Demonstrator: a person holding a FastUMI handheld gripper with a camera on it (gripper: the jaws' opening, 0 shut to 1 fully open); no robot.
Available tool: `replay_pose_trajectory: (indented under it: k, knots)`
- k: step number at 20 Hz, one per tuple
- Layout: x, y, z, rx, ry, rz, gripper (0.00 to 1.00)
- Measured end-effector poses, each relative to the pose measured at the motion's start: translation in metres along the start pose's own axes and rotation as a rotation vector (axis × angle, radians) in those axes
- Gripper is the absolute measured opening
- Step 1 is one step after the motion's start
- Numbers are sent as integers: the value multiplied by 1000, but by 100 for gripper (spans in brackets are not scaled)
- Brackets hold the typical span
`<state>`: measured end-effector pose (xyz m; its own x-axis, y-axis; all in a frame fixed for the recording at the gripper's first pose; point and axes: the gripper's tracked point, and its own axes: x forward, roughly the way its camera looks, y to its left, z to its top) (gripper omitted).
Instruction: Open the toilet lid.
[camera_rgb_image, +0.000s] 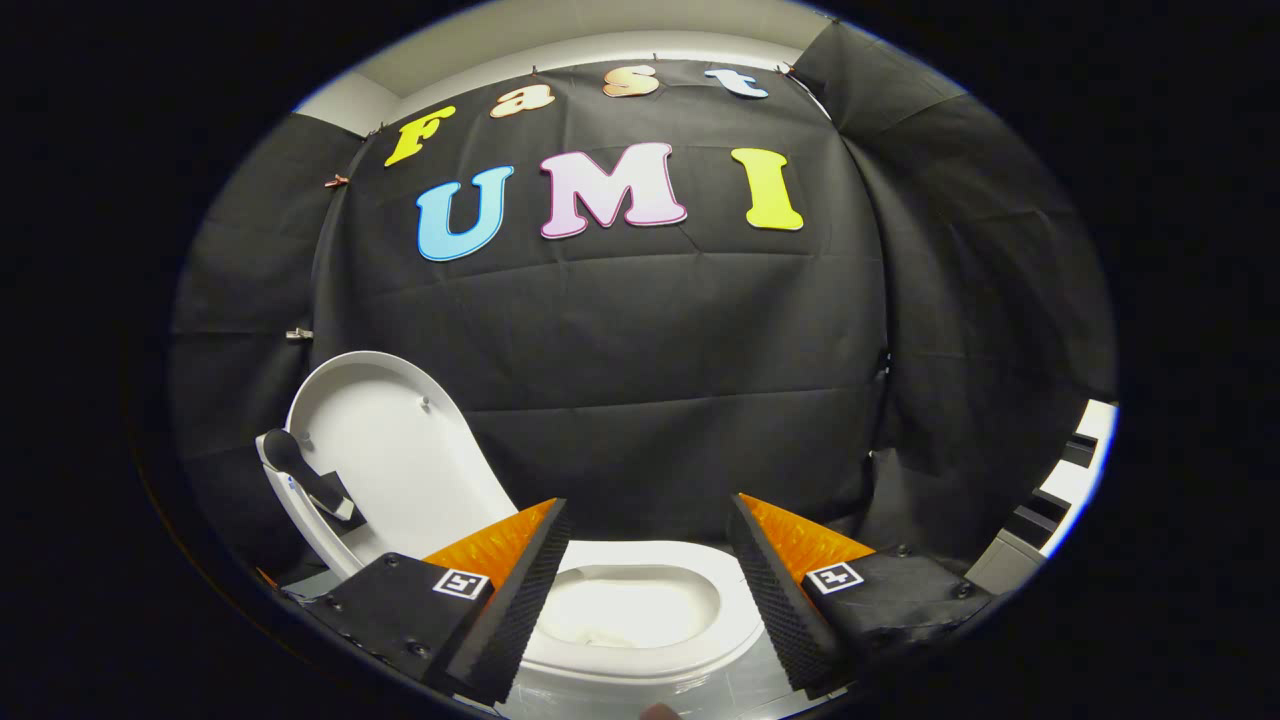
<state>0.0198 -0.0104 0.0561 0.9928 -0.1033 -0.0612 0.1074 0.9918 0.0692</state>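
The black cloth wall forms the backdrop. The toilet lies below and between the fingers, seat down, bowl exposed. The toilet lid stands raised, upright beyond the left finger, leaning toward the wall. The gripper is spread wide, holding nothing. Each finger base carries a small square marker; no brand or label can be read on the toilet.

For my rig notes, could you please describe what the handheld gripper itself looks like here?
The gripper has two wedge-shaped fingers whose inner faces carry finely ribbed pads. Each finger sits on a dark, flat block with small screws, and each block bears a small square black-and-white marker. No cables or sleeves are visible.
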Motion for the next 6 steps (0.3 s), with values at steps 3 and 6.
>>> replay_pose_trajectory:
  k: [3,6]
  knots:
    - [1,0,-1,-6,1,1,99]
    - [0,0,-3,-6,6,3,99]
